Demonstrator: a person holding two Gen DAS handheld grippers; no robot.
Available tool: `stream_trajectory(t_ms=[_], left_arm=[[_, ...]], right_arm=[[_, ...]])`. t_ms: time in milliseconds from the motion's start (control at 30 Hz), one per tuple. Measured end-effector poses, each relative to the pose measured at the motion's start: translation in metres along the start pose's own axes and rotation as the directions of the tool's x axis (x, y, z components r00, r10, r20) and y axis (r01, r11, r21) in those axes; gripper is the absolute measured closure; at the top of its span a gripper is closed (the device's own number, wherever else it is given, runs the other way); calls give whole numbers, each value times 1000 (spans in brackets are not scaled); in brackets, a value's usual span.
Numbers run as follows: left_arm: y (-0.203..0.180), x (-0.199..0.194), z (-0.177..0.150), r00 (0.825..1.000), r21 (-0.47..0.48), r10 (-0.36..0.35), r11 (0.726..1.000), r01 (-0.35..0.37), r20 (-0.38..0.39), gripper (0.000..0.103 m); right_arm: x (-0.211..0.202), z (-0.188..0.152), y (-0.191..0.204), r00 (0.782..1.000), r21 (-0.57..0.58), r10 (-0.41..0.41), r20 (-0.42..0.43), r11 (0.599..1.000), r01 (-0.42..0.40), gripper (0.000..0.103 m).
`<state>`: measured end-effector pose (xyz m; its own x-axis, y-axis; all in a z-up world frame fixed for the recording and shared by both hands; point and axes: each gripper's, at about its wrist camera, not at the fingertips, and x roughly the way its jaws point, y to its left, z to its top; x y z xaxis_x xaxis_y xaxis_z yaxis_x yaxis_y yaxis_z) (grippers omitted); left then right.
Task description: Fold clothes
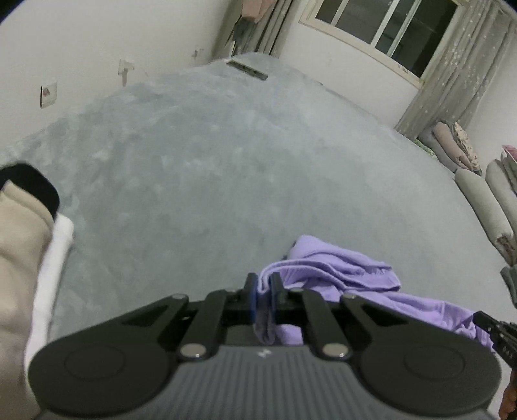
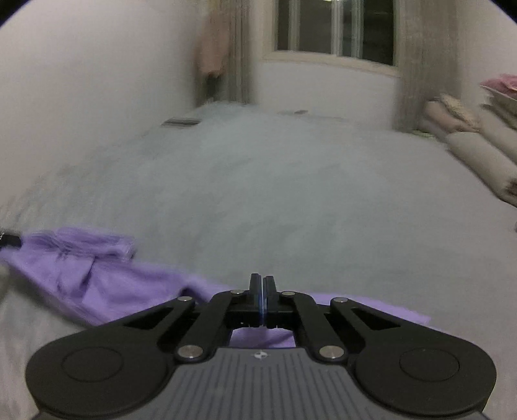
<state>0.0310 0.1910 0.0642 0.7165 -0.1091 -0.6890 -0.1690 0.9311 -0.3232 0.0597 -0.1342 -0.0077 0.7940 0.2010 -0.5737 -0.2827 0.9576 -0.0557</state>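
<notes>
A lilac garment (image 1: 342, 274) is seen lying crumpled on the grey bed (image 1: 210, 168), well short of the window (image 1: 381, 29) at the far wall. The cloth is judged light, soft and limp, likely to sag and slide unless it is taken at hems or corners. A bunched fold of it is pinched between the left tongs (image 1: 262, 290). The right tongs (image 2: 262, 290) are pressed together at the garment's (image 2: 106, 287) near edge; whether a thin layer is caught there cannot be told. The long axis is judged to run across the bed, parallel to the window wall.
</notes>
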Motion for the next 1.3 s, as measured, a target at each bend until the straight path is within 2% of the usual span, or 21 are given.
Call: stream_trajectory(t_ms=[33, 133, 333, 400, 467, 533, 667, 700, 733, 767, 833, 967, 1100, 1300], left_arm=[[-3, -4, 1, 1000, 13, 8, 1000, -9, 13, 95], [-7, -13, -1, 997, 52, 55, 997, -57, 48, 95], [-6, -6, 0, 998, 50, 57, 997, -59, 41, 96], [-7, -4, 0, 998, 47, 49, 998, -51, 41, 96], [-9, -4, -1, 998, 55, 50, 997, -52, 43, 96], [-3, 0, 0, 998, 48, 54, 997, -56, 40, 96], [0, 4, 2, 998, 29, 56, 998, -57, 34, 96], [1, 4, 2, 998, 24, 53, 998, -54, 36, 97], [1, 4, 3, 998, 20, 50, 998, -51, 39, 97], [2, 3, 3, 998, 15, 48, 999, -48, 42, 97], [4, 2, 4, 998, 2, 45, 999, -45, 49, 97], [6, -3, 4, 996, -26, 48, 999, -46, 71, 98], [11, -11, 6, 993, -65, 64, 996, -58, 97, 98], [30, -18, 10, 984, -164, 141, 979, -123, 104, 98]], right_arm=[[0, 0, 8, 1000, -30, 19, 4, 999, -19, 98], [-1, 4, 24, 995, -38, 99, 24, 994, -98, 75], [10, 6, 39, 976, -2, 216, -10, 976, -216, 72], [15, 13, 47, 965, 9, 262, -6, 965, -262, 66], [24, 22, 59, 954, 9, 300, -5, 954, -300, 55], [45, 30, 74, 951, -9, 308, -39, 951, -309, 53], [82, 37, 99, 952, -63, 282, -123, 955, -291, 55], [90, 37, 102, 951, -75, 277, -137, 954, -289, 61], [95, 39, 105, 951, -79, 271, -147, 955, -285, 81], [98, 41, 106, 952, -75, 267, -147, 957, -280, 88], [95, 49, 106, 957, -88, 267, -116, 957, -277, 92], [85, 74, 111, 964, -160, 259, -56, 951, -264, 92], [80, 106, 133, 969, -268, 246, 9, 934, -235, 94], [94, 139, 192, 955, -381, 287, 76, 894, -238, 96]])
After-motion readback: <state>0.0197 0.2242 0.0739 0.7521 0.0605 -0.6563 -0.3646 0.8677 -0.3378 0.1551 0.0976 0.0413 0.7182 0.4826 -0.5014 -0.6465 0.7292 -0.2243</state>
